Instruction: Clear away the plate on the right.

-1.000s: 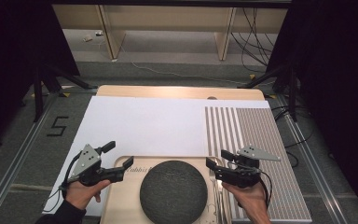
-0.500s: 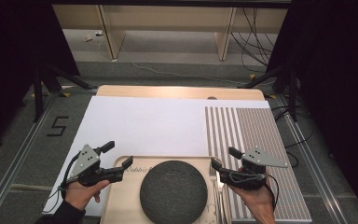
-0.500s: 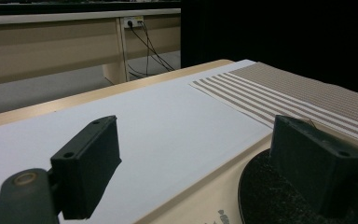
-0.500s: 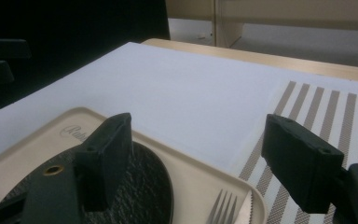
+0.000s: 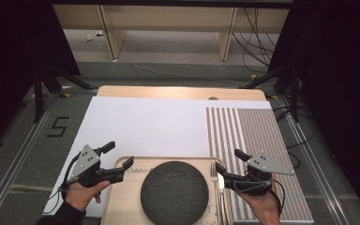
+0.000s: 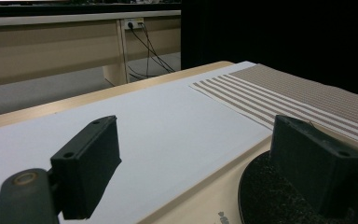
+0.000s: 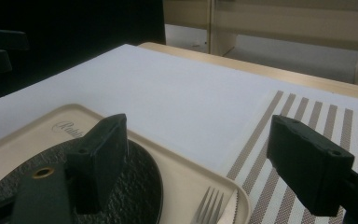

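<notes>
At the bottom centre of the high view, the cream tray (image 5: 122, 197) sat on the surface with the dark round plate (image 5: 174, 197) on it and a fork (image 5: 214, 180) along its right edge. The left gripper (image 5: 119, 157) and right gripper (image 5: 227, 161) flanked the tray, jaws spread wide, holding nothing. If both gripped its rims unevenly, the tray would likely tilt, and the plate could slide or the fork could roll off onto the striped mat (image 5: 258, 154).
</notes>
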